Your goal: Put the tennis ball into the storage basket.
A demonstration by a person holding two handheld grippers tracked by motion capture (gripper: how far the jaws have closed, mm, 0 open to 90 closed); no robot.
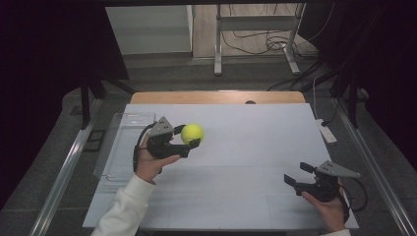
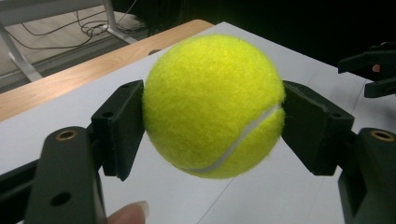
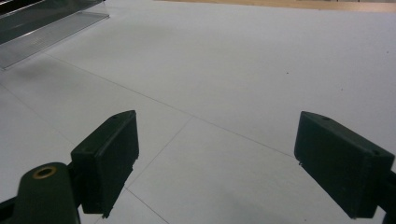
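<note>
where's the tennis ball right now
The tennis ball is clamped in the left tongs, held above the white table on its left side in the high view, just right of the clear tray.

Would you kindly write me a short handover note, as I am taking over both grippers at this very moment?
Left gripper: shut on the tennis ball, held off the white table; both pads press its sides.
Right gripper: open, holding nothing, low over the table's near right corner.
Clear tray: at the table's left edge, beside the left hand; nothing visible in it.
Done: ball picked up.
Left: set the ball down, probably in the tray; that is a guess.
</note>
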